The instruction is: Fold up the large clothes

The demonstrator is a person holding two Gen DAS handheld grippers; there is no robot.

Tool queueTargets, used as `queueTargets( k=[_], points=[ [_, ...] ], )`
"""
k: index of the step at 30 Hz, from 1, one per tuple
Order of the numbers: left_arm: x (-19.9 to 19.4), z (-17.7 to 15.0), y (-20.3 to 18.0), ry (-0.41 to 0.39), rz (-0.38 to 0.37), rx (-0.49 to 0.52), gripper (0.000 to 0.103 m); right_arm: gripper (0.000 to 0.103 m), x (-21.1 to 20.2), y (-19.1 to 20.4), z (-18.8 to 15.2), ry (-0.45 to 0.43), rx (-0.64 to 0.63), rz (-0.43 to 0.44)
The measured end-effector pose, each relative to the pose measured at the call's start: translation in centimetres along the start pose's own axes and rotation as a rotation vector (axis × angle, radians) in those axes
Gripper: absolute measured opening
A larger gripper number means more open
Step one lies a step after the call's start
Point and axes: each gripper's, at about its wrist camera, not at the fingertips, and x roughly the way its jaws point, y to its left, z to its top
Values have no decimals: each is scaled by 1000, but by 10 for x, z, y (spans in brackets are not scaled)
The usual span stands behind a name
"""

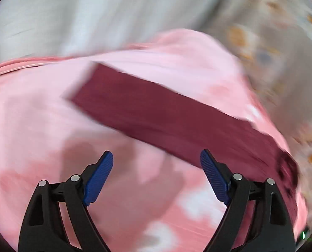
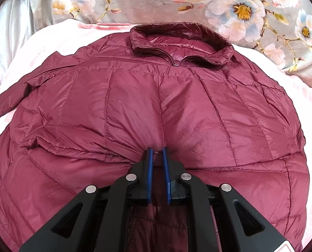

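Note:
A maroon quilted puffer jacket (image 2: pixel 156 105) lies spread on a pink blanket (image 2: pixel 50 40), collar (image 2: pixel 181 40) at the far end, zip closed. My right gripper (image 2: pixel 157 150) is shut on a fold of the jacket's fabric near its middle. In the blurred left wrist view one maroon sleeve (image 1: pixel 166 117) lies stretched diagonally across the pink blanket (image 1: pixel 29 115). My left gripper (image 1: pixel 157 157) is open and empty, just short of the sleeve.
A grey floral quilt (image 2: pixel 240 6) lies beyond the collar and also shows in the left wrist view (image 1: pixel 282 42). Pale grey sheet (image 1: pixel 92 10) lies at the far side of the blanket.

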Motion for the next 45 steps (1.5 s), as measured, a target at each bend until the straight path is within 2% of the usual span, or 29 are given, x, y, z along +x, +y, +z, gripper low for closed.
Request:
queueTargets(
  k=[3, 7, 9, 10, 11, 12, 13, 16, 17, 18, 20, 23, 25, 28, 31, 32, 33, 35, 38, 41, 43, 45],
  points=[
    [17, 30, 53, 18, 44, -129, 82, 14, -1, 2, 0, -1, -7, -15],
    [33, 47, 68, 23, 45, -164, 80, 16, 0, 3, 0, -2, -8, -26],
    [43, 53, 62, 29, 41, -158, 70, 21, -1, 2, 0, -2, -3, -32],
    [48, 54, 57, 38, 33, -145, 58, 22, -1, 1, 0, -3, 3, -41],
    [53, 57, 50, 57, 25, -127, 40, 24, -1, 1, 0, -4, 7, -44],
    [56, 57, 43, 75, 23, -109, 29, 26, -1, 0, 0, -4, 10, -48],
    [58, 57, 33, 84, 22, -87, 12, 27, -1, 0, 0, -5, 14, -52],
    [41, 56, -10, 49, -8, 0, 4, 38, -3, -3, -1, -11, 28, -75],
    [30, 55, -31, 26, -29, 41, 3, 48, -4, -5, -1, -15, 36, -78],
    [14, 53, -59, -4, -68, 94, 3, 57, -7, -7, -1, -26, 50, -76],
    [-16, 45, -114, -47, -144, 192, 3, 63, -15, -11, -2, -56, 74, -54],
    [-61, 15, -203, -68, -293, 351, 3, 64, -36, -14, -7, -118, 99, -9],
    [-81, -13, -256, -47, -390, 451, 3, 65, -52, -15, -13, -146, 104, -10],
    [-97, -67, -322, 24, -510, 564, 3, 66, -71, -20, -22, -169, 118, 11],
    [-90, -132, -370, 146, -581, 646, 7, 70, -88, -34, -33, -187, 148, 11],
    [-84, -150, -379, 185, -597, 656, 17, 71, -91, -40, -37, -188, 163, 14],
    [-77, -167, -384, 226, -608, 657, 23, 71, -93, -48, -41, -183, 188, 21],
    [-66, -185, -384, 277, -620, 638, 51, 71, -95, -61, -46, -170, 231, 48],
    [-57, -189, -365, 316, -670, 582, 63, 71, -93, -73, -47, -152, 275, 93],
    [-63, -169, -325, 290, -692, 490, 76, 71, -85, -79, -36, -130, 319, 177],
    [-62, -150, -288, 259, -683, 400, 79, 71, -76, -79, -24, -112, 344, 246],
    [-56, -137, -260, 240, -627, 342, 80, 71, -65, -76, -9, -95, 361, 297]
  ],
)
